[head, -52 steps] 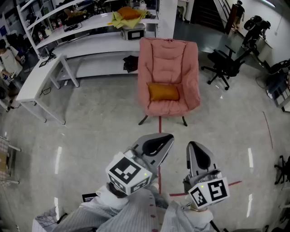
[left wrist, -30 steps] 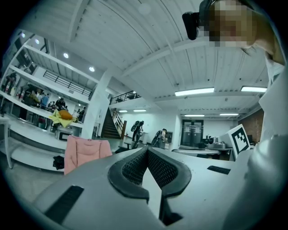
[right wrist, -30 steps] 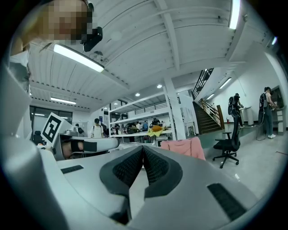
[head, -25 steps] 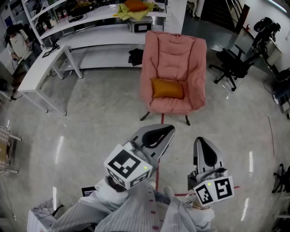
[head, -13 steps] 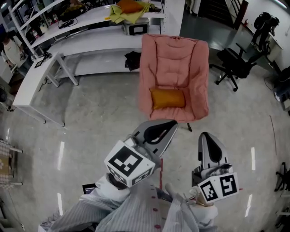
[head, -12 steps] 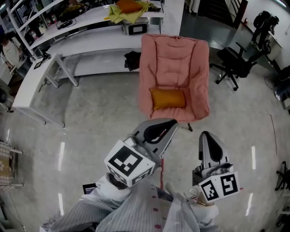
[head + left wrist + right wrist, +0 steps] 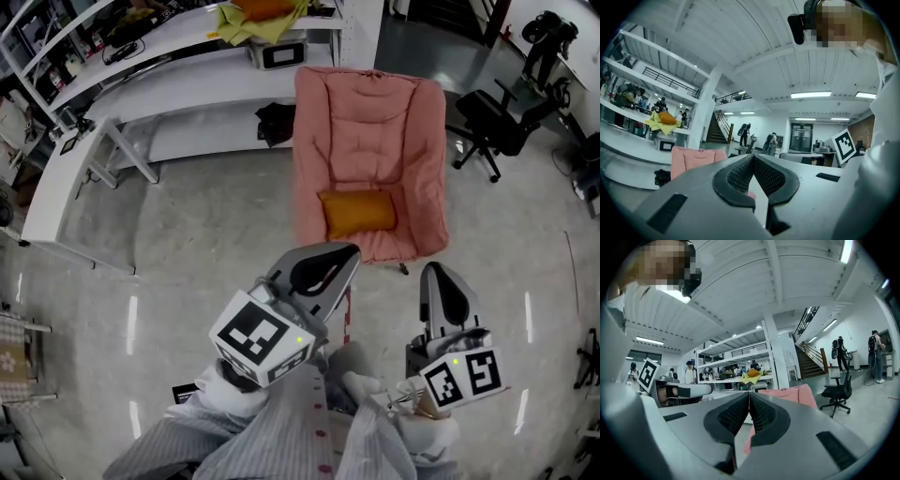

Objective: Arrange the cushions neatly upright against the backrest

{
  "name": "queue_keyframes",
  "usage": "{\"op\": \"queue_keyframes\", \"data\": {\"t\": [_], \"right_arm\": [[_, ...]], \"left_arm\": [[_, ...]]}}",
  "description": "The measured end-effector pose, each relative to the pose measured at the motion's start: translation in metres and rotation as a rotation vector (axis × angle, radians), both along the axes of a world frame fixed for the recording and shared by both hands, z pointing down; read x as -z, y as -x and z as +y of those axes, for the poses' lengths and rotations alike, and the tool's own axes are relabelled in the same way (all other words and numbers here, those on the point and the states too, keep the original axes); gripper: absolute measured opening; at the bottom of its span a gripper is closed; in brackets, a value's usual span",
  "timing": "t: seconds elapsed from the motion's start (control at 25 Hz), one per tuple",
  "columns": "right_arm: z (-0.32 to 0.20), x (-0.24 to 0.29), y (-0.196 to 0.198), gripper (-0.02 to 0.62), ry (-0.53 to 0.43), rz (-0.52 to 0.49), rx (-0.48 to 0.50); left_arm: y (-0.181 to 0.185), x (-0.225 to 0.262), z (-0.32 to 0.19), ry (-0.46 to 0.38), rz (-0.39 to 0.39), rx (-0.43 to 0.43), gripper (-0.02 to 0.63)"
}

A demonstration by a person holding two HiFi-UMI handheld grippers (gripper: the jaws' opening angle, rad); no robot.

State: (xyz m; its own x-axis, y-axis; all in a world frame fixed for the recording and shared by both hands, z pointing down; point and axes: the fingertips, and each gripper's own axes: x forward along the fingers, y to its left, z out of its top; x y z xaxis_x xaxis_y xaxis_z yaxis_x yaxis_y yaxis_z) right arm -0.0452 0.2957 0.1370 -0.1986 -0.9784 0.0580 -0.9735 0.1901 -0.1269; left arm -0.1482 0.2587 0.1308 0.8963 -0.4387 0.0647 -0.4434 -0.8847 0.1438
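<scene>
Entry: standing off from the chair, both tools empty.

Far left: white desk (image 7: 70,178), not part of the job.

Left gripper (image 7: 337,261): jaws pressed together, nothing between the pads. It is held low in front of me, tip aimed toward the chair, well apart from it.

Centre: pink armchair (image 7: 370,122) straight ahead, backrest on the far side. One orange cushion (image 7: 358,213) sits on the seat, at the back where seat meets backrest, roughly centred between the arms. Its long axis runs left to right across the seat, right end a little farther from me than the left. Its broad face is turned up toward my head camera. From this steep angle I cannot tell whether it lies flat or leans back against the backrest. Neither gripper view shows the cushion, only the pink top of the chair.

Right gripper (image 7: 439,274): also closed on nothing, tip pointing forward, beside the left one and just as far from the chair.

Far right: black office chair (image 7: 497,122), clear of my path.

Progress, my judgement: nothing handled yet. Left to do: close in, open a tool, take the cushion by an edge, stand it on its long side and square it against the backrest.
</scene>
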Motion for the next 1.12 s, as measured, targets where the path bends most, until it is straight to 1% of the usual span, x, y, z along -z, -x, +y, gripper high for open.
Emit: {"op": "queue_keyframes", "data": {"t": [0.24,0.48,0.68,0.8,1.12], "right_arm": [[-0.032,-0.004,-0.003,0.014,0.021,-0.046,-0.001],[-0.071,-0.012,-0.022,0.014,0.021,-0.056,0.015],[-0.117,-0.015,-0.056,0.014,0.017,-0.039,0.041],[-0.149,-0.012,-0.081,0.014,0.017,-0.034,0.066],[-0.243,0.001,-0.152,0.014,0.025,-0.005,0.167]], "left_arm": [[-0.001,-0.001,-0.032,0.016,-0.011,-0.001,0.011],[-0.023,-0.009,-0.07,0.017,-0.01,0.01,0.011],[-0.062,-0.012,-0.114,0.004,-0.002,0.02,0.011],[-0.089,-0.006,-0.146,0.0,0.005,0.041,0.011],[-0.165,0.006,-0.233,0.002,0.012,0.13,0.011]]}}
